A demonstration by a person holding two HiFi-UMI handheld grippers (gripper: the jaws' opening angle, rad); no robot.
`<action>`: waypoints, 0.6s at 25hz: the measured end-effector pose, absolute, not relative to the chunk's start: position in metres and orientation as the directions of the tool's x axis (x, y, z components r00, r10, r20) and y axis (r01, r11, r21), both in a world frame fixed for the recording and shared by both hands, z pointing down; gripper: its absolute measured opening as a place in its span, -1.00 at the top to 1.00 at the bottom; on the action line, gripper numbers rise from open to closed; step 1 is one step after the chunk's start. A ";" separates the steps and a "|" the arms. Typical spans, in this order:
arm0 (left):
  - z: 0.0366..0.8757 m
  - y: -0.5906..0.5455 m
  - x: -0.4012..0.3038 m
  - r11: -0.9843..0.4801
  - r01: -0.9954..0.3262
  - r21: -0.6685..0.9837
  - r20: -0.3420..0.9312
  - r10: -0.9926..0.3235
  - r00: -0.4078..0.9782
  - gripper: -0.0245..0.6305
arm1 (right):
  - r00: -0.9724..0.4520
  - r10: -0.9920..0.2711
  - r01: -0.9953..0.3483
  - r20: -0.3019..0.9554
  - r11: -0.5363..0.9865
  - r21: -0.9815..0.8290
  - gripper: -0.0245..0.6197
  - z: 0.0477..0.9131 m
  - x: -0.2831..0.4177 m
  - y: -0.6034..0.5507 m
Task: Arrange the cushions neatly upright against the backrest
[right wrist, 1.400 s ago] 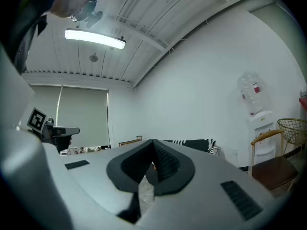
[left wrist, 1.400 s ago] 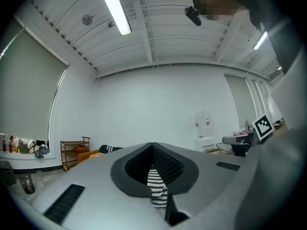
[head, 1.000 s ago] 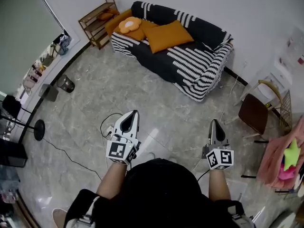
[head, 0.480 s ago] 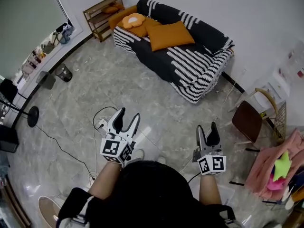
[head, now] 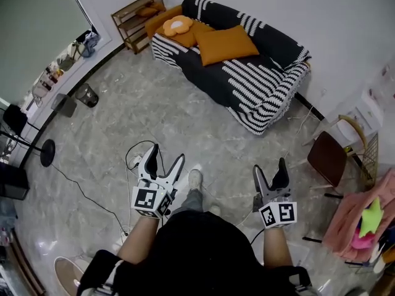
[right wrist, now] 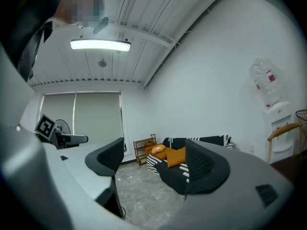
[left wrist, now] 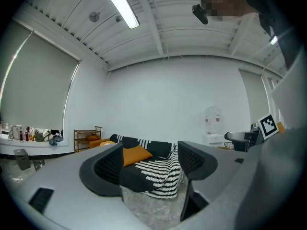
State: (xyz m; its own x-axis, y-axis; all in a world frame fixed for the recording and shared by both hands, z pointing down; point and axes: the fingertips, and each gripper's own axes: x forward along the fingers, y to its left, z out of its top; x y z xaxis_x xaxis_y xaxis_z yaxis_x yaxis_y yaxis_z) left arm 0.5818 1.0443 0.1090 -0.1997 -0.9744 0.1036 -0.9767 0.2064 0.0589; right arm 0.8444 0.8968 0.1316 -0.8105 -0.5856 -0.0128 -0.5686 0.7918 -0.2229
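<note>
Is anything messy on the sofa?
Yes. The orange cushions are heaped at the sofa's end by the shelf, lying slanted on the seat instead of standing against the backrest. A flower cushion lies on the pile.

1. The head view looks steeply down from above the person onto the grey marbled floor (head: 154, 116); the black-and-white striped sofa (head: 247, 79) lies far off.
2. The left gripper view looks level along its jaws, with the sofa framed between them.
3. The right gripper view faces likewise, with the sofa partly behind one jaw.
4. All three share the sofa and the orange square cushions (head: 227, 44).
</note>
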 end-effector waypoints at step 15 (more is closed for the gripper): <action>0.102 0.919 0.456 0.123 -0.985 0.121 0.006 -0.992 -0.123 -0.19 | -0.742 -0.670 -0.664 0.013 0.733 -0.150 -0.31 0.109 0.739 0.793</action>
